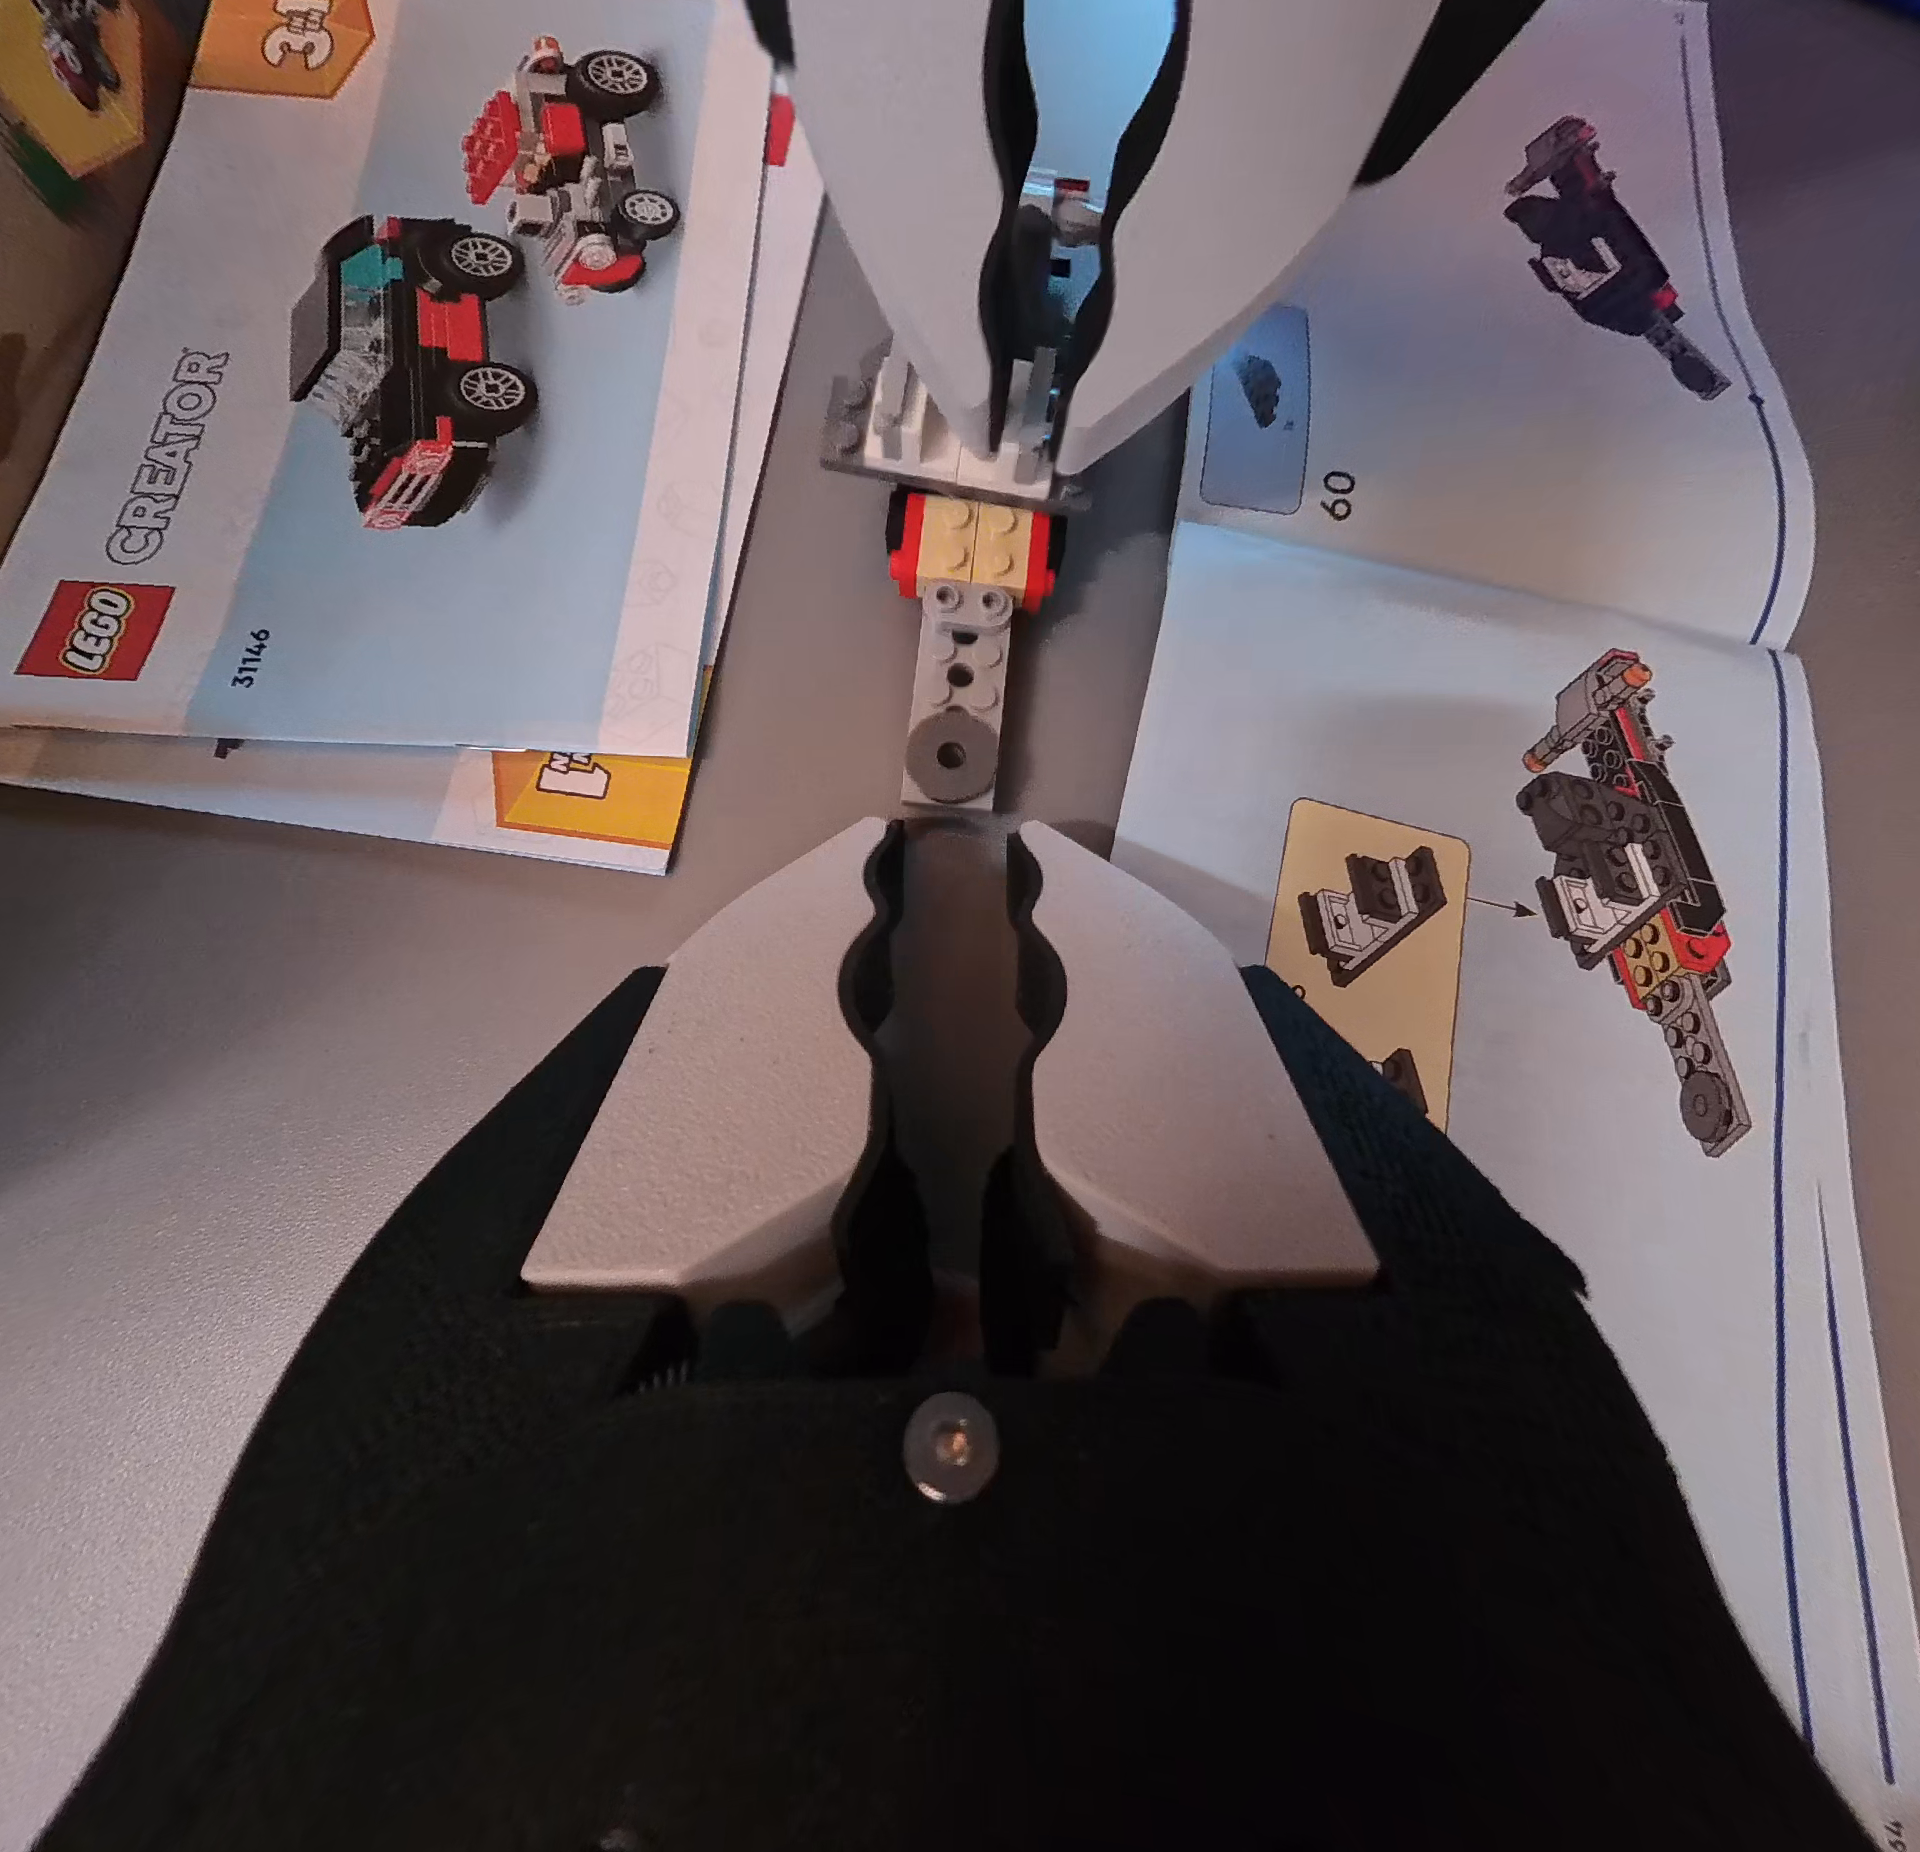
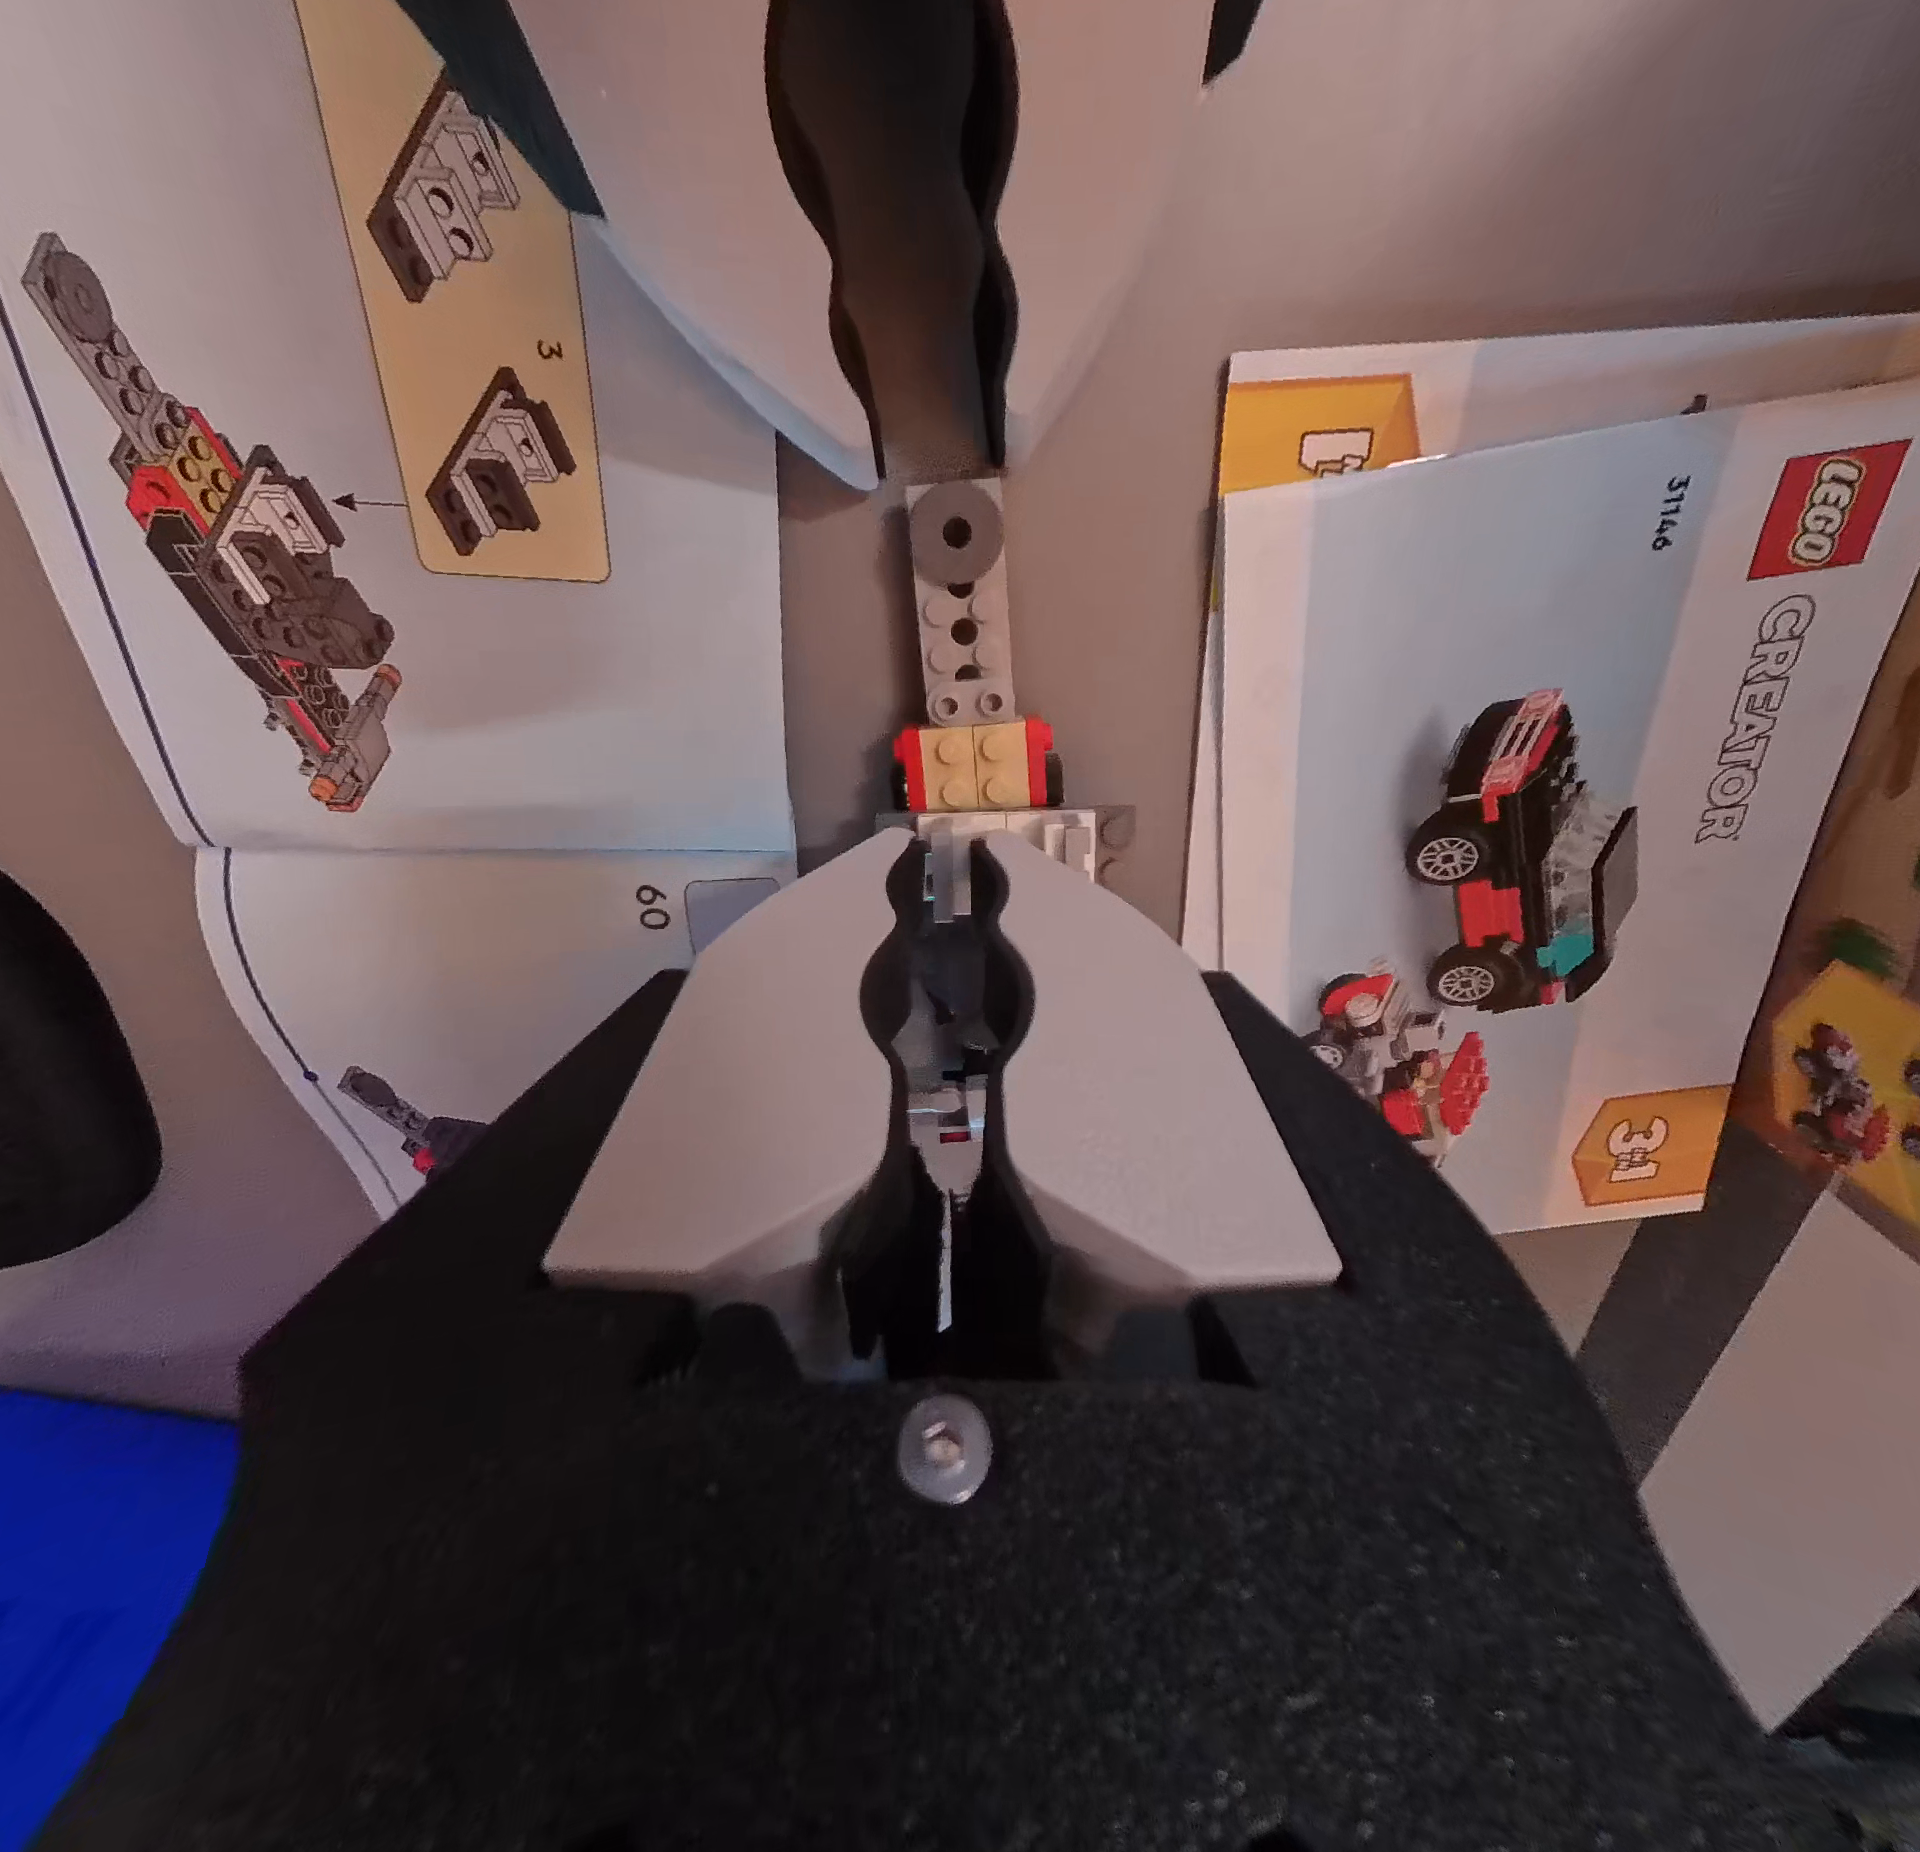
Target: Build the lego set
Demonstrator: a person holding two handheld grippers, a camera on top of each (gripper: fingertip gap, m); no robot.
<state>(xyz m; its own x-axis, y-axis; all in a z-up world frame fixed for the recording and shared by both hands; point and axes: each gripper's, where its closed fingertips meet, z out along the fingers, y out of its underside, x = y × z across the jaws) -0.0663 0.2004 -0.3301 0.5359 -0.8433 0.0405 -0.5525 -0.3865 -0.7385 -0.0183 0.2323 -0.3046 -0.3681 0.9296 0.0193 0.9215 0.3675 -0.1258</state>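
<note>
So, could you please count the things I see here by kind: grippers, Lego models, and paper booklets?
Grippers: 2, the left gripper and the right gripper
Lego models: 1, the partly built model between them
Paper booklets: at least 3, the open booklet, the closed booklet, and another booklet under it
Total: 6

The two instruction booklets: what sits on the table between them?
The half-built lego model, held end to end by the left gripper and right gripper, lies between the closed booklet and open booklet; both views show it.
</note>
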